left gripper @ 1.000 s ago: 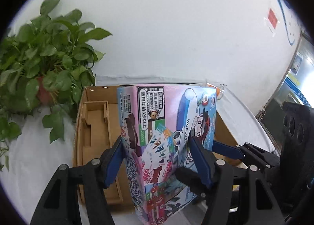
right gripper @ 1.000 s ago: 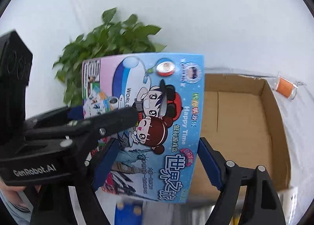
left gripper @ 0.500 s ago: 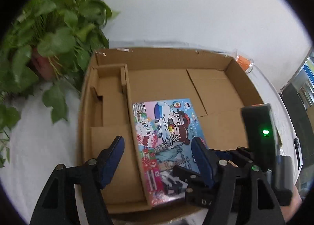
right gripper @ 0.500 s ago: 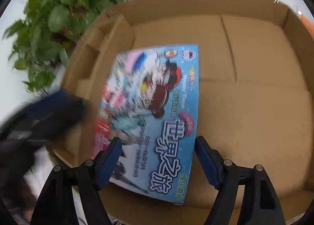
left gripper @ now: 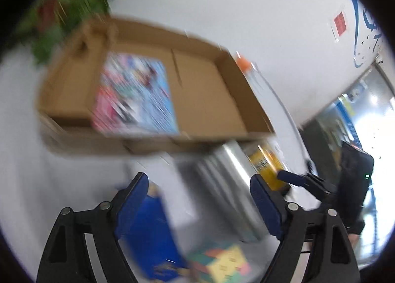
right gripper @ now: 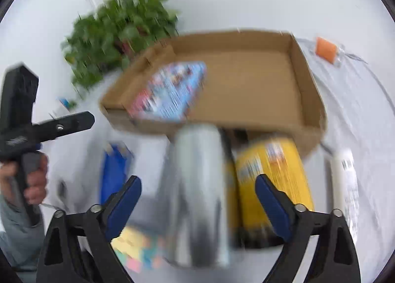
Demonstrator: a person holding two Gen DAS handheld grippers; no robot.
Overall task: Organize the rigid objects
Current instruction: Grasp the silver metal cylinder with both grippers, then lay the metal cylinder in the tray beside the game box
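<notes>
Both views are motion-blurred. The colourful game box (left gripper: 138,95) lies flat in the left part of the cardboard tray (left gripper: 237,100), also seen in the right wrist view (right gripper: 170,92). My left gripper (left gripper: 200,199) is open and empty, above a blue box (left gripper: 153,228) and a silver can (left gripper: 229,184). My right gripper (right gripper: 197,199) is open and empty, with the silver can (right gripper: 197,184) between its fingers' lines and a yellow can (right gripper: 271,184) beside it. The tray (right gripper: 308,100) lies beyond them.
A leafy potted plant (right gripper: 118,28) stands left of the tray. An orange-capped item (right gripper: 325,48) lies at the tray's far right. A pastel block (left gripper: 222,263) lies near the front. A white tube (right gripper: 345,184) lies at the right. A white wall stands behind.
Both grippers have let go of the game box, which now lies in the tray. Both have pulled back toward the cans and boxes in front of the tray.
</notes>
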